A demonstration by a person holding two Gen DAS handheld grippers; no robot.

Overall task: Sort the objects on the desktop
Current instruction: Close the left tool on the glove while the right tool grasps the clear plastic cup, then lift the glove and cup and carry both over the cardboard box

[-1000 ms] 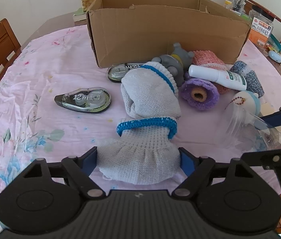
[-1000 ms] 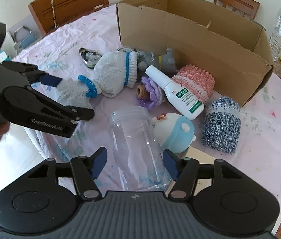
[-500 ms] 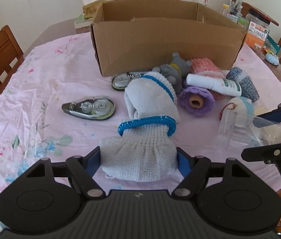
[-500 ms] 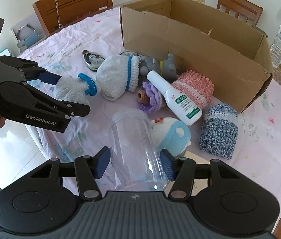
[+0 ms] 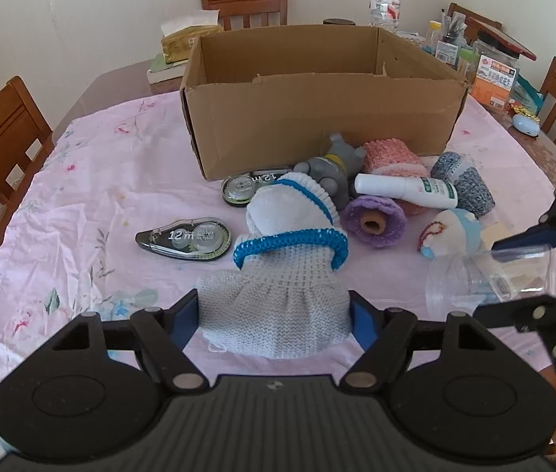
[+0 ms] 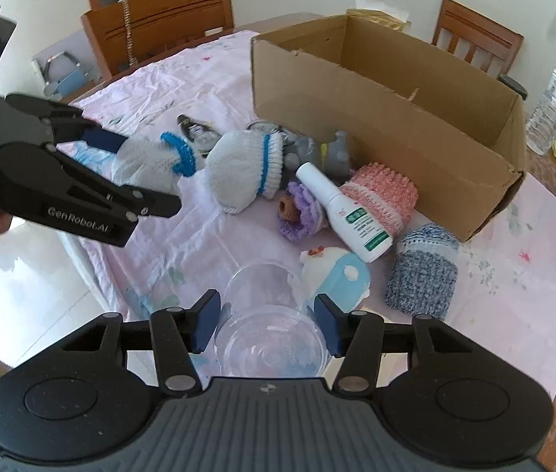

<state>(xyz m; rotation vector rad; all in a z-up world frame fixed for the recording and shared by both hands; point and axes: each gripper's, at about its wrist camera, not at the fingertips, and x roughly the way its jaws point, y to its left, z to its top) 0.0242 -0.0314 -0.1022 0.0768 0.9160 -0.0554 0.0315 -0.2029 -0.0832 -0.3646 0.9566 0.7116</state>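
Closing both sets of tongs on the first two things to sort, with the box waiting behind.

Nearest me, my right gripper point(image 6: 266, 325) has just been narrowing, and its blue pads now sit against the sides of the clear plastic jar point(image 6: 270, 322), which a second ago lay loose between wider jaws. My left gripper point(image 5: 274, 316) drew in earlier in that second and now stands about half open, pinched on the skirt of the white knitted cover point(image 5: 278, 306) with the blue band; its front end looks lifted off the pink tablecloth point(image 5: 81, 196), though I cannot be sure. Beyond lie the tape dispenser point(image 5: 185, 235), purple yarn spool point(image 5: 374, 222) and white bottle point(image 5: 405, 190), untouched. Farthest, the cardboard box point(image 5: 317, 118) stands open, so I judge both loads ready to carry over.
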